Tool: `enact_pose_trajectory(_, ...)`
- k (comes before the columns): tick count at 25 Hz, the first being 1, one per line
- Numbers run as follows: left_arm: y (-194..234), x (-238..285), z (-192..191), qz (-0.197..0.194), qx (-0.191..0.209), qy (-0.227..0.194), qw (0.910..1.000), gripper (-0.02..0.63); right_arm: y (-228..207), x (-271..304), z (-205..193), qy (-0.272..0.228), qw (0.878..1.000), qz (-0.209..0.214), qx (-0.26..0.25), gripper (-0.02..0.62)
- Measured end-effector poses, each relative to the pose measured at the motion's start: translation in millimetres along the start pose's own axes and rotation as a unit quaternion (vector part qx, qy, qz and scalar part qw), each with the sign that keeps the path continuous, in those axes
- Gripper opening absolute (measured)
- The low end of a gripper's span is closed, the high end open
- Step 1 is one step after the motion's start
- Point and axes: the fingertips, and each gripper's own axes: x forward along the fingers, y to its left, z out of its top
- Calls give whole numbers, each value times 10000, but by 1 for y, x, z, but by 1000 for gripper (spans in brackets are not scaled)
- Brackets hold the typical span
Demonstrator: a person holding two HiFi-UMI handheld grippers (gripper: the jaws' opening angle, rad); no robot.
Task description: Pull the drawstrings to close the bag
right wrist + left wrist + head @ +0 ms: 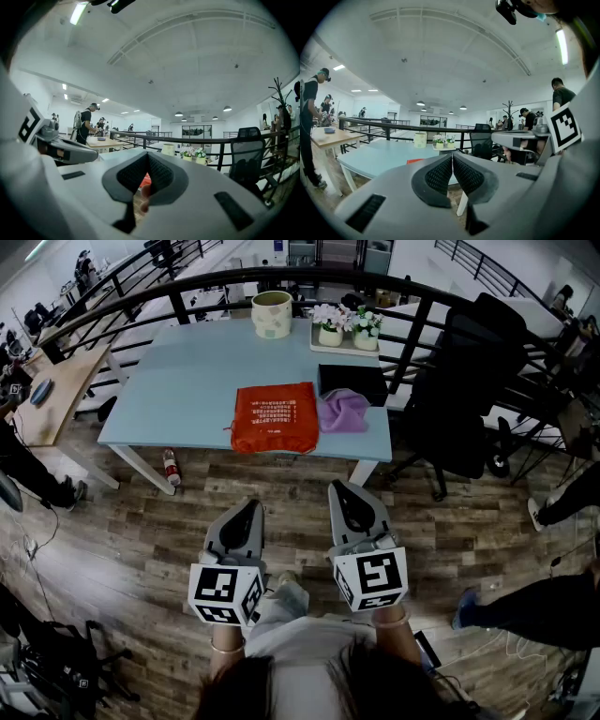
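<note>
An orange drawstring bag with white print lies flat near the front edge of the pale blue table. A sliver of the bag shows past the left jaws, and a red patch of it shows between the right jaws. Both grippers hang over the wooden floor, well short of the table. My left gripper is shut with its pads touching and nothing in them. My right gripper is shut too and empty.
A purple cloth lies right of the bag, with a black flat item behind it. A cup and a tray of flower pots stand at the back. A black office chair stands at the right, and a bottle lies on the floor.
</note>
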Motion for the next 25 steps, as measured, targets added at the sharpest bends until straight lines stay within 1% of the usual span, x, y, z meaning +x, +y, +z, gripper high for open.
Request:
enact_pose_trajectory(6, 17, 6, 1, -40, 54, 26, 10000, 21, 7, 17, 0, -8, 10000, -10, 11, 25)
enact_pose_trajectory(8, 21, 8, -2, -91, 32, 137, 9999, 21, 10, 23, -1, -10, 10000, 1, 52, 25)
enact_pose_trajectory(11, 30, 12, -2, -159, 98, 109, 9998, 21, 13, 33, -2, -5, 10000, -29, 74, 25)
enact_pose_trajectory(17, 53, 24, -4, -349, 155, 215, 9990, 21, 17, 60, -3, 61, 9999, -135, -46, 25)
enact_pose_trajectory(21, 68, 31, -3, -418, 260, 146, 9987, 23, 20, 77, -3, 72, 9998, -206, -37, 25)
enact_pose_trajectory(25, 85, 34, 1, -406, 261, 53, 9988, 23, 31, 88, 0, 83, 9993, -223, -272, 25)
